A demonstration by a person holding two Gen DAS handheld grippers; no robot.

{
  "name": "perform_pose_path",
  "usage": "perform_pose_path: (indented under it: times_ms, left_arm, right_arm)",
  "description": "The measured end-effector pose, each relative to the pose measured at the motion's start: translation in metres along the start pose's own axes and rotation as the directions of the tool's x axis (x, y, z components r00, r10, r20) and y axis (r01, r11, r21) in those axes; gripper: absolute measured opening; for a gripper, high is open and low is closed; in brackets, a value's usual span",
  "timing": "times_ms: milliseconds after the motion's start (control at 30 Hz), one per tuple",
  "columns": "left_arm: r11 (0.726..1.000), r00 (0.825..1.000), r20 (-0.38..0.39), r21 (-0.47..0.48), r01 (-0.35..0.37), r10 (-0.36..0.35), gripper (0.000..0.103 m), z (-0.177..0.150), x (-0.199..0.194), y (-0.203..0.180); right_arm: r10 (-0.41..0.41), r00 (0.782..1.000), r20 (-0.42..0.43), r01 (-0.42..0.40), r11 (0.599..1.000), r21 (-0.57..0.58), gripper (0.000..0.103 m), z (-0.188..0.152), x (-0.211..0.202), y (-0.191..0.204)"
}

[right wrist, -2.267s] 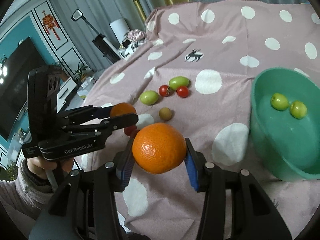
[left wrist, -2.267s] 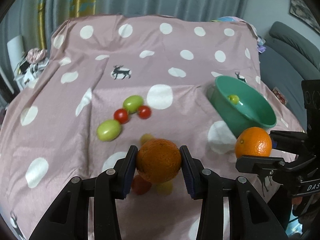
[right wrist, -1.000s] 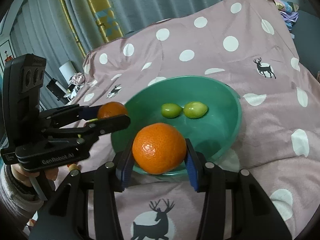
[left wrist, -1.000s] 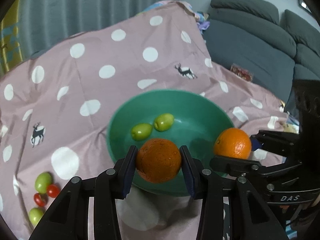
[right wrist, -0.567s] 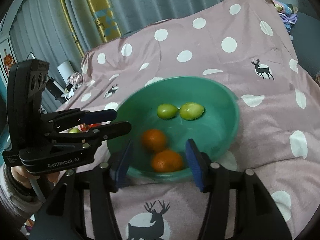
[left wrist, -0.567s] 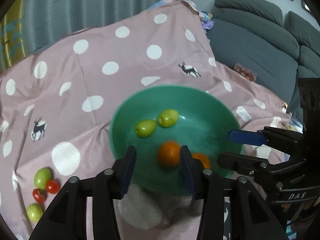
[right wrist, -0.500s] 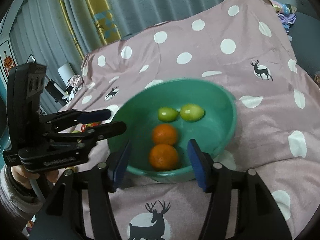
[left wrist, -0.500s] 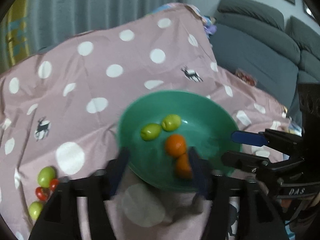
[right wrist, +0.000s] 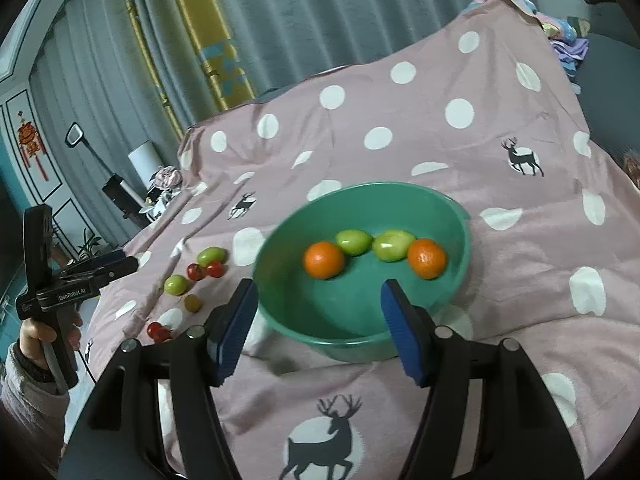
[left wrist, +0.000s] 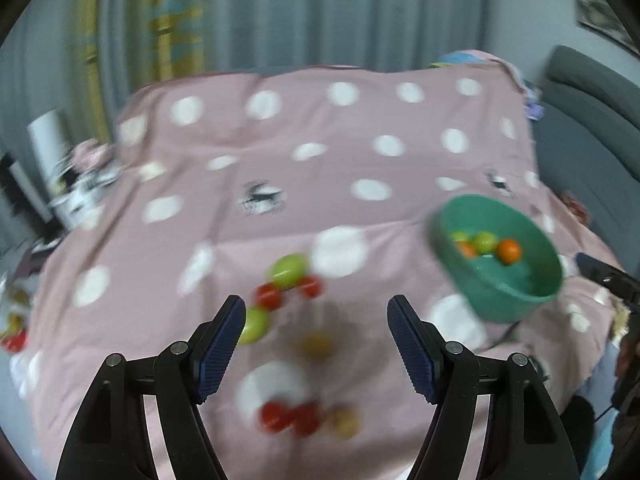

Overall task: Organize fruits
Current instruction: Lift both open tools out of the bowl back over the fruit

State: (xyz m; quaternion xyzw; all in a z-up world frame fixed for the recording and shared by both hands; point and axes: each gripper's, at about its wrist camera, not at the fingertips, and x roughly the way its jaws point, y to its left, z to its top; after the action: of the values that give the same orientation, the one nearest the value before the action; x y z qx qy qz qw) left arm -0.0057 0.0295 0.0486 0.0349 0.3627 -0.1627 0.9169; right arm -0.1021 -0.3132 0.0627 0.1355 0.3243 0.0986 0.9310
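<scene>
both grippers' jaws have just been opening, empty; left gripper point(right wrist: 102, 266) reads "genrobot.ai"; right gripper point(right wrist: 316, 316)

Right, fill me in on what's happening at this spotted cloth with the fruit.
A person is sorting fruit with a handheld gripper in each hand. The round green plastic bowl holds two oranges and two green fruits. Both the right gripper and the left gripper are open and empty, their jaws having just been opening. Small red tomatoes and more green and yellowish fruits lie loose on the pink polka-dot cloth, not yet collected.
</scene>
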Motion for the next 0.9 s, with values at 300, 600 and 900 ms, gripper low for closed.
perform_pose_path:
  times_ms: [300,600,900]
  left_arm:
    - [0.997,0.994,-0.090,-0.053,-0.059,0.054,0.073,-0.047,-0.010,0.030]
    - [0.998,0.993,-0.118,-0.060,0.000,-0.007,0.073,-0.065,-0.004,0.031]
    - [0.977,0.972,-0.122,0.044,0.210,-0.203,0.073,-0.076,-0.007,-0.004]
  right_arm:
    - [0.067,0.997,-0.049,-0.070,0.996,-0.060,0.066,-0.005,0.007,0.031]
    - [0.122,0.978,-0.171,-0.144,0.982,-0.125,0.066,-0.022,0.036,0.071]
    - [0.175,0.946,-0.271,-0.220,0.965,-0.145,0.065,-0.030,0.071,0.098]
